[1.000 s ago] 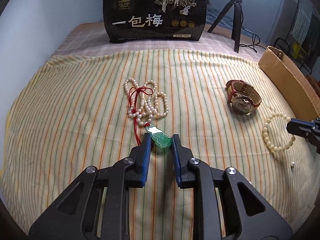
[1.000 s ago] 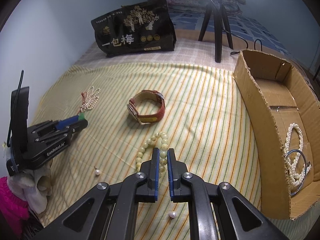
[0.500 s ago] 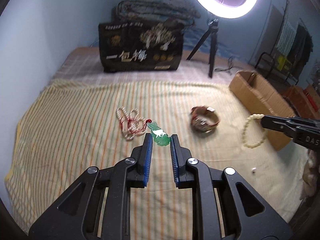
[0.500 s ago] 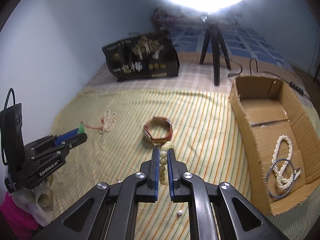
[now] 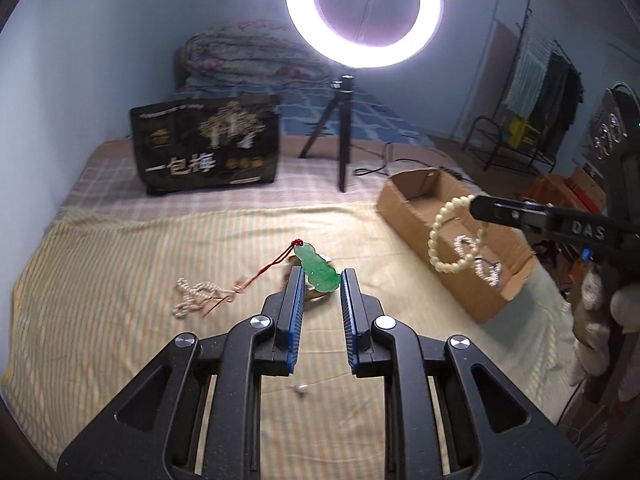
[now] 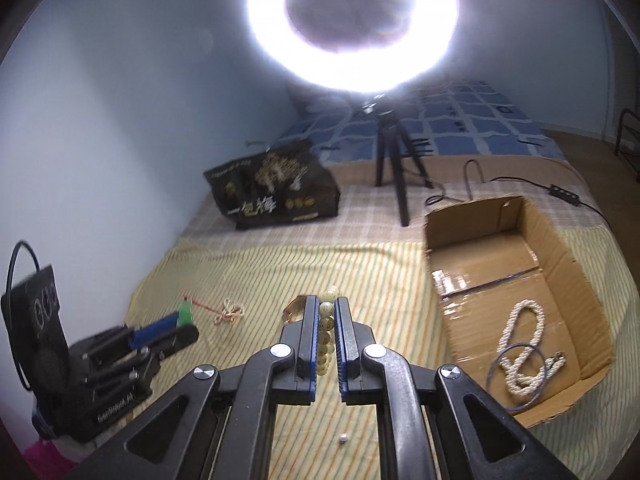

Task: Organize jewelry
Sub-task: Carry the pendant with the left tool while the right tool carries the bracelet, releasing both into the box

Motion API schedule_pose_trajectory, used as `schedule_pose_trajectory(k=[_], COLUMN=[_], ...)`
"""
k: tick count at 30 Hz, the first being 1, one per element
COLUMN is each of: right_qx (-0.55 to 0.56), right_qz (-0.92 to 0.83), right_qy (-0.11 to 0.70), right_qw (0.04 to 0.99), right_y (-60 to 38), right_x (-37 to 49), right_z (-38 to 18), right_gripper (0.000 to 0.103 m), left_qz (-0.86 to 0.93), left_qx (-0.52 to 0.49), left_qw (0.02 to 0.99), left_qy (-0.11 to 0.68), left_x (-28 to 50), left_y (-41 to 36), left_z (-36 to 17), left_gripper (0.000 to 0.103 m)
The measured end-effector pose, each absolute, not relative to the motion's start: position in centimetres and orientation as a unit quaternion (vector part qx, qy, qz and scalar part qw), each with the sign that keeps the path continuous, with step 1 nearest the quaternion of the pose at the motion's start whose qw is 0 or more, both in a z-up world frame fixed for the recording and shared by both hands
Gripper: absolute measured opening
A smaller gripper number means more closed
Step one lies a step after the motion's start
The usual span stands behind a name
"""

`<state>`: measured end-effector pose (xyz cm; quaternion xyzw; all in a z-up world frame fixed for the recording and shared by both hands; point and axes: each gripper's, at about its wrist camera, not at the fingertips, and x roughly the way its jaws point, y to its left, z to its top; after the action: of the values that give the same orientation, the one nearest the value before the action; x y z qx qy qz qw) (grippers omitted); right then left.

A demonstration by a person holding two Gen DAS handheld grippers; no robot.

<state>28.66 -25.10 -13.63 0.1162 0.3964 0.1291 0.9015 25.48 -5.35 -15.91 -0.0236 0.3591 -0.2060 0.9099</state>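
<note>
Left wrist view: left gripper (image 5: pixel 320 276), now raised, clamps the green carved jade pendant (image 5: pixel 318 267); at two o'clock, right gripper (image 5: pixel 476 205) pinches the lifted cream bead bracelet (image 5: pixel 440 240).

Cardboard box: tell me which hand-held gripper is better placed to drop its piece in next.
Right: the right hand-held gripper dangles its cream bead bracelet by the cardboard box; the left holds its green jade pendant farther off.

Glossy translucent green pendant (image 5: pixel 319 267) on red cord, smooth cream bead bracelet (image 5: pixel 444 240), matt corrugated cardboard box (image 6: pixel 516 280), striped woven cloth bedspread (image 5: pixel 120 272), glossy black printed bag (image 5: pixel 206 148)
</note>
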Motion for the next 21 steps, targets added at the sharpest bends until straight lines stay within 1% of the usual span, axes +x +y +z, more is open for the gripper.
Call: schedule_pose_trajectory(k=[11,21], right_qx=[0.170,0.189], right_qz=[0.063,0.008], right_qy=[0.364,0.377], right_qw=[0.913,0.907], right_y=[-33.5,-39.4], right_x=[28.6,27.6], right_z=[-12.2,-13.7], right_gripper=[0.005,0.005], left_qz=[-0.279,-0.324], left_qx=[-0.045,-0.069], left_qw=[0.895,0.878], left_qy=[0.345,0.346], left_x=[25.6,26.6], left_y=[-11.9,-17.9], left_z=[-13.4,-12.4], left_gripper=[0.017,0.017])
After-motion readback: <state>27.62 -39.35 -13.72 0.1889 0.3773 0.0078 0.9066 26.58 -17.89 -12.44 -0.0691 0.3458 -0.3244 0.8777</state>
